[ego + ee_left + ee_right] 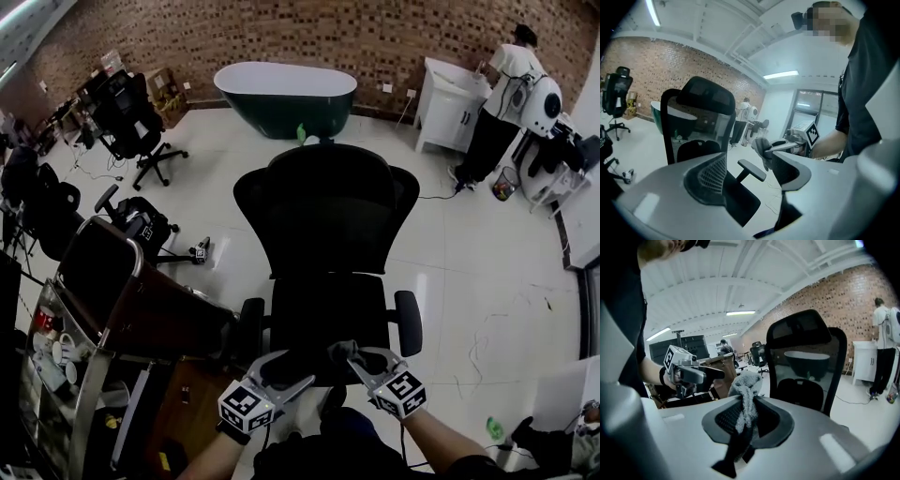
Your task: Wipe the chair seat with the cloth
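A black mesh office chair [323, 211] stands straight ahead, its seat [328, 314] facing me. My right gripper [364, 358] hovers at the seat's front edge, shut on a crumpled grey cloth [342, 351]. In the right gripper view the cloth [745, 392] bulges out between the closed jaws of the right gripper [745, 417]. My left gripper [284, 371] is beside it at the seat's front left, open with nothing held. In the left gripper view the left gripper [752, 173] has its jaws spread apart, with the chair [701, 122] and the cloth [761, 147] beyond them.
A dark green bathtub [284, 94] sits behind the chair by the brick wall. A person [502, 94] stands at a white cabinet [448, 105] at the back right. More office chairs [131, 122] and a cluttered cart [103, 281] crowd the left side.
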{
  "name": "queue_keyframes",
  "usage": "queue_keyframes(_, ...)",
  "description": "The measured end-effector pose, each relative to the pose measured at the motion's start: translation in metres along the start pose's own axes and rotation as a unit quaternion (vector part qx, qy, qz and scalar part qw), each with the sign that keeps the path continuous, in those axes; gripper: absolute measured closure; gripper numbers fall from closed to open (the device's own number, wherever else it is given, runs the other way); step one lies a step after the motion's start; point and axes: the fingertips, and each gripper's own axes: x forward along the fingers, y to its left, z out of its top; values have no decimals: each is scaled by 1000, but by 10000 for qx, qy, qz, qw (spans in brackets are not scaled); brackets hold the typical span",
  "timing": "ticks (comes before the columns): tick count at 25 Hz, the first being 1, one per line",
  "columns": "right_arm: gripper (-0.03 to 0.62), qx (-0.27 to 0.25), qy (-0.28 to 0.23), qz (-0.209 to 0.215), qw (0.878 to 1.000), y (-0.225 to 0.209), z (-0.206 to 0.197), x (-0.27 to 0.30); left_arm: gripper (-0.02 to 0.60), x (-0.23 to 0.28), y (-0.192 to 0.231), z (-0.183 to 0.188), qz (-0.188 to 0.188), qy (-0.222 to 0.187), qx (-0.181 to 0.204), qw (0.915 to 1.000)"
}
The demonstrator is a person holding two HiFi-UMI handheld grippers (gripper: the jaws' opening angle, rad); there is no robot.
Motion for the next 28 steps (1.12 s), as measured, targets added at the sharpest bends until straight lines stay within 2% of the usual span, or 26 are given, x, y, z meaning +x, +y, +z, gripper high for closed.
queue_keyframes(4,542,232,-204,34,9995,51,6,-12,255,-44,-20,-7,-75,-202,109,9997)
queue_keyframes(10,542,457,-520,-233,9973,129,-5,-46,258,-116,-70,-34,-282,-306,255,9988)
queue_keyframes(16,542,694,-1262,-260,9892,216,-5,-90,258,-175,-134,-69,-651,-268,299,9971)
queue_keyframes(19,543,772,-1450,-202,9862,249,-3,-110,258,-193,-159,-76,-771,-322,334,9959)
queue_keyframes(24,545,563,-1794,-103,9821,291,0,-145,261,-212,-187,-74,-879,-418,336,9947)
queue_keyframes(28,546,253,-1542,-38,9877,300,-15,-158,262,-212,-203,-70,-857,-494,354,9945)
